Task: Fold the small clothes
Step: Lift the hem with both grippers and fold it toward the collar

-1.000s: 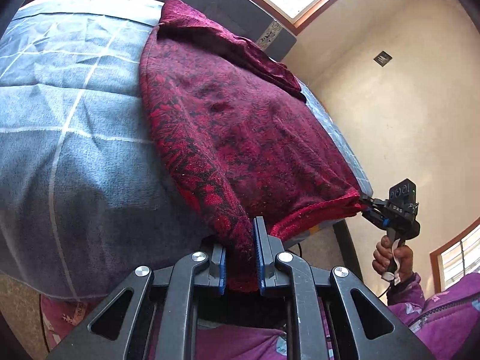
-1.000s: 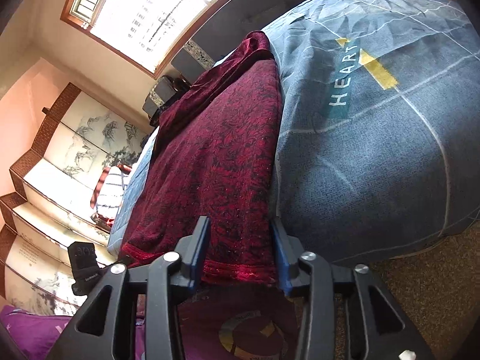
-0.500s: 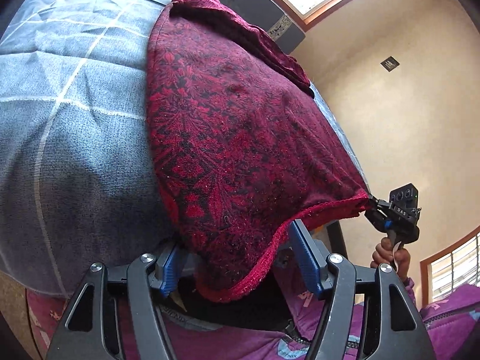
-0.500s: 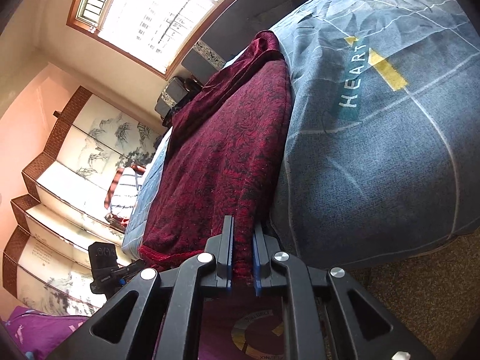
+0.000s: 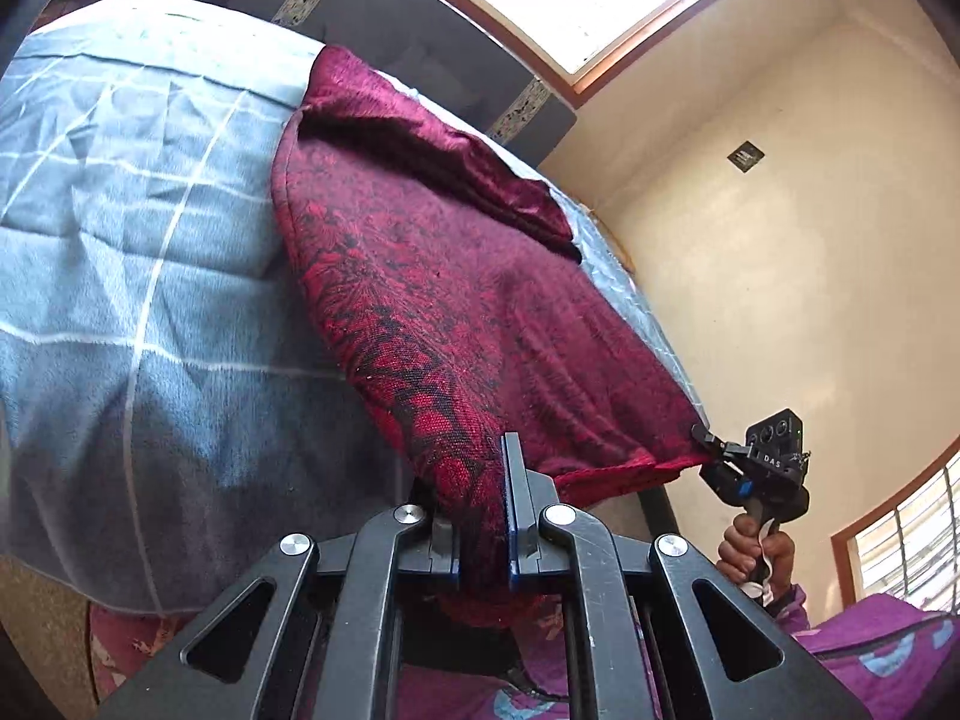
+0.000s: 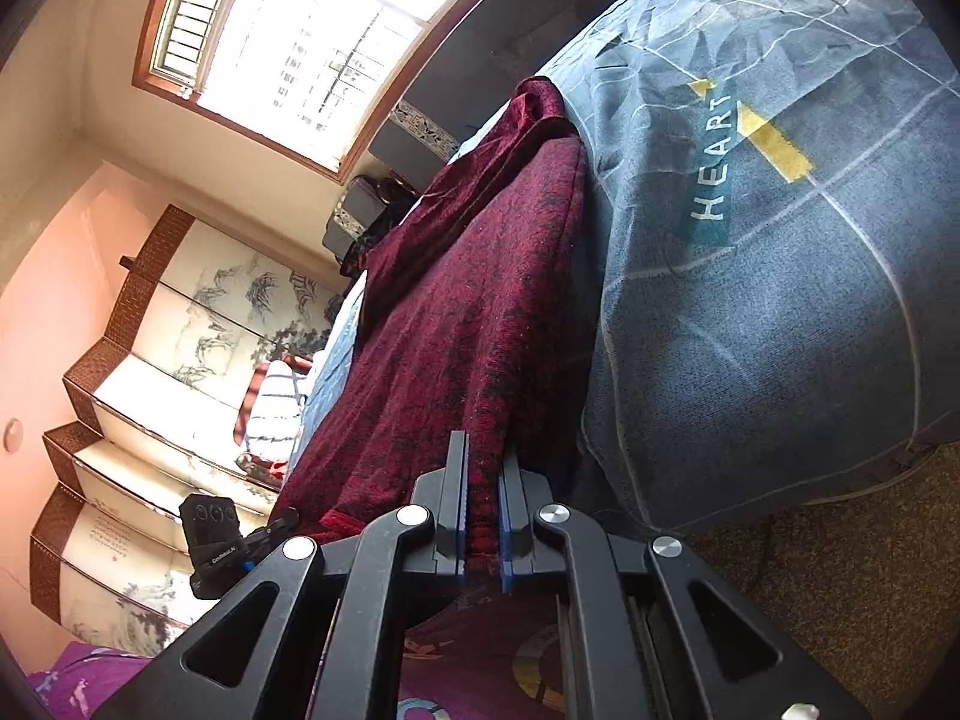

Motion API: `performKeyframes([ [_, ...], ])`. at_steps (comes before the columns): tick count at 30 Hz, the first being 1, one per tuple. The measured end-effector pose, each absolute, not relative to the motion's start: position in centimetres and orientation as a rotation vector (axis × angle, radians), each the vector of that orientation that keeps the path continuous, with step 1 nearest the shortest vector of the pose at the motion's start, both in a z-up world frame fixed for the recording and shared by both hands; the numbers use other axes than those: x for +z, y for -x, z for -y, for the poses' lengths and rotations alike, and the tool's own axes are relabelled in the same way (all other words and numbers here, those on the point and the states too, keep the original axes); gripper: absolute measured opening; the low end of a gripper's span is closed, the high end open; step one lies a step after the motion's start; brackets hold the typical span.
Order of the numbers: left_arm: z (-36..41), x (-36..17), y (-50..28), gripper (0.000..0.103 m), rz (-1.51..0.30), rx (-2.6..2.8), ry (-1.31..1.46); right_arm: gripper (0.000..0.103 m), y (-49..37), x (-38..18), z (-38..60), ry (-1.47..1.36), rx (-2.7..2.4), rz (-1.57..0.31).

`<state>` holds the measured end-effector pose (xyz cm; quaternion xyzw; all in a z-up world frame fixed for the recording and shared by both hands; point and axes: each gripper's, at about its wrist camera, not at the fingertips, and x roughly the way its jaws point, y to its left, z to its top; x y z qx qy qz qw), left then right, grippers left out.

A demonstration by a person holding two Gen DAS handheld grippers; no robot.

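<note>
Surface: bed [image 5: 120, 276] covered by a grey-blue checked blanket, window behind.
Garment: red patterned garment [image 5: 456, 300] spread on the bed, hem hanging at the near edge.
Left hand-held gripper [image 5: 480, 540]: closed on one hem corner.
Right hand-held gripper [image 6: 480, 516]: closed on the other corner.
Progress: judged early; no lengthwise fold made yet.
Hidden: garment type and sleeves not made out.

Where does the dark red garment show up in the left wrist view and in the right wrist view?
Left wrist: the dark red garment runs from top centre down into the left tool.
Right wrist: it runs diagonally through the centre into the right tool.
Shared landmark: the grey-blue bedcover beneath it.
</note>
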<state>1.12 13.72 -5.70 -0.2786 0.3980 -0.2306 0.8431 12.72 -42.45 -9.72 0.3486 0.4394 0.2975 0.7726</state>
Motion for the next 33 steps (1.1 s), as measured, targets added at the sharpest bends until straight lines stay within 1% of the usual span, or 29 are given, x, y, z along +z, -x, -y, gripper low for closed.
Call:
performKeyframes([
  [2,-13.9,-5.1,-0.7,0.01,-0.832,-0.489,0.559,0.009,-11.8,-9.3,42.5,-0.768,0.66,-0.947],
  [5,-14.0,-5.6,-0.3,0.01,-0.854,-0.479,0.544,0.009,-10.3,-9.2,42.2,-0.773,0.673,-0.961],
  [8,-14.5,-6.6,0.2,0.01,-0.869,-0.465,0.564,0.009,-9.5,-9.6,42.1,-0.786,0.681,-0.981],
  [12,-15.5,-6.3,-0.6,0.01,-0.845,-0.454,0.609,0.009,-9.5,-9.5,42.2,-0.798,0.69,-0.984],
  [17,-14.5,-4.4,-1.1,0.01,-0.785,-0.475,0.538,0.009,-9.5,-7.3,42.1,-0.803,0.73,-0.932],
  [20,-14.3,-4.2,-0.5,0.01,-0.78,-0.477,0.526,0.009,-9.1,-6.5,42.4,-0.813,0.753,-0.918],
  [27,-15.3,-5.1,-0.9,0.01,-0.793,-0.468,0.539,0.009,-8.2,-5.7,43.4,-0.829,0.756,-0.911],
  [33,-16.4,-3.0,-2.2,0.01,-0.739,-0.474,0.57,0.009,-9.9,-3.7,43.1,-0.856,0.781,-0.868],
])
